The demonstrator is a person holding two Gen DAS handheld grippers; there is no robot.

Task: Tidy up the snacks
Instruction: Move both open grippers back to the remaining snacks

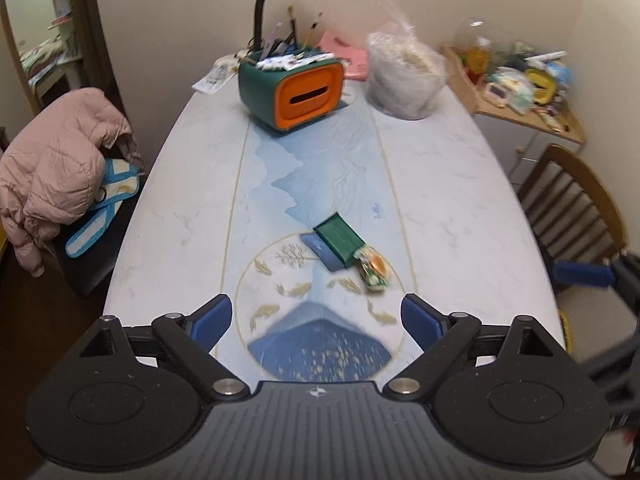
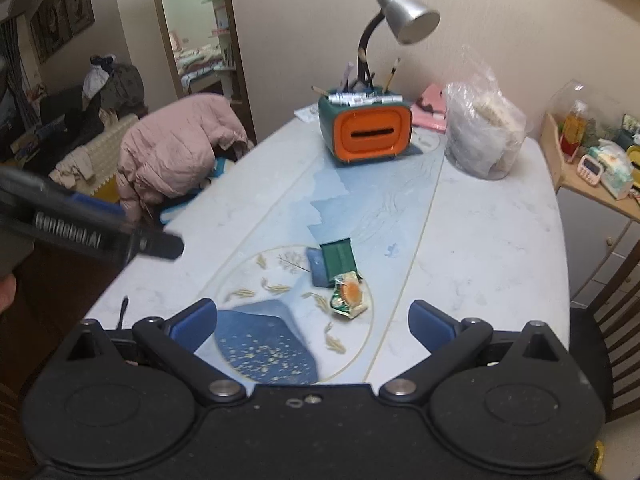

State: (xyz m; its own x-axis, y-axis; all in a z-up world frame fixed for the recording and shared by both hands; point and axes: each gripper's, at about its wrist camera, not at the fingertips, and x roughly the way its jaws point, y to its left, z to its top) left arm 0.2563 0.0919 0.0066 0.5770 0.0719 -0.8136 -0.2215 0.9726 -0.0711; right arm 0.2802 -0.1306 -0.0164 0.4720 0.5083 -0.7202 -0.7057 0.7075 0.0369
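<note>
Left wrist view: left gripper [image 1: 316, 316] spread wide, empty, above the table [image 1: 440, 200]; green packet [image 1: 338, 242] and orange-green snack [image 1: 374, 270] touching, mid-table. Right wrist view: right gripper [image 2: 312, 322] also wide apart, empty, snacks ahead near centre.

Green packet [image 1: 338, 241] lying over blue packet [image 1: 322, 254], orange-and-green wrapped snack [image 1: 374, 270] touching, mid-table [image 1: 440, 200]

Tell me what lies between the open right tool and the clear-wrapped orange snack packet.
Nothing: in the right wrist view, only bare painted tabletop separates the open right tool from the clear-wrapped orange snack packet.
</note>
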